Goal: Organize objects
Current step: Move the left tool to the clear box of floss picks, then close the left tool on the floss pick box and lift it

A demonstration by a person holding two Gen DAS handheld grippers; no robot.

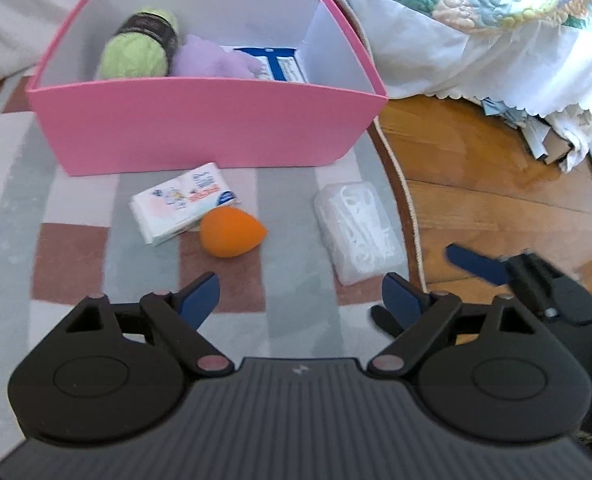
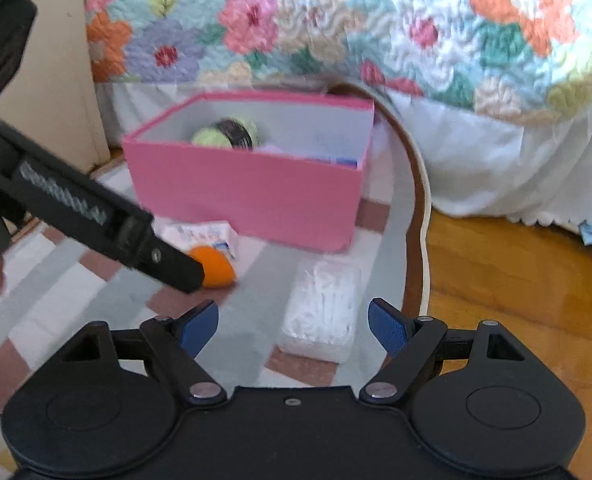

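Both my left gripper (image 1: 299, 294) and right gripper (image 2: 294, 322) hang wide apart and hold nothing, above the checked rug (image 1: 76, 216). Ahead lie a tissue pack (image 1: 184, 202), an orange sponge (image 1: 230, 232) touching it, and a floss-pick box (image 2: 319, 312), all in front of the pink box (image 1: 204, 128), which holds yarn (image 1: 138, 46).

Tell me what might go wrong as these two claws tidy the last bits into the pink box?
1. The orange sponge is egg-shaped and touches the tissue pack; a pinch could squirt it away or nudge the pack.
2. The floss pick bag looks soft and crinkly, so the open right claw may catch only a fold.
3. The left claw is close beside the right; they could bump reaching for the pink box.
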